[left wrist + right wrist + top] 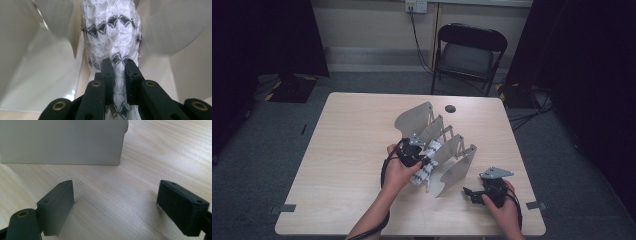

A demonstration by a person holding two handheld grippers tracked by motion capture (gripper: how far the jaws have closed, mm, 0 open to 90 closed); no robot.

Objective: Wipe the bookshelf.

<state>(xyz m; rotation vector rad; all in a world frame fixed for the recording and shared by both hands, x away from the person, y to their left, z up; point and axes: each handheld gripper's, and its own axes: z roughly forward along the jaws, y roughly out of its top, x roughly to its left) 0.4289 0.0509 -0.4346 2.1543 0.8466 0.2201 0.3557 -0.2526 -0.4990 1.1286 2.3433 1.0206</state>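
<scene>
Left gripper (117, 72) jaws clamp the knitted cloth (111, 32) between rack (459, 167) plates; right gripper (116, 205) jaws apart over the counter (150, 157).

Black folding chair (471, 52), grey carpet (362, 82)

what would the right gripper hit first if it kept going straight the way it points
Probably the grey rack panel standing ahead of the right gripper. Its open jaws point over bare table toward that panel, slightly left of centre; depth is hard to judge.
</scene>
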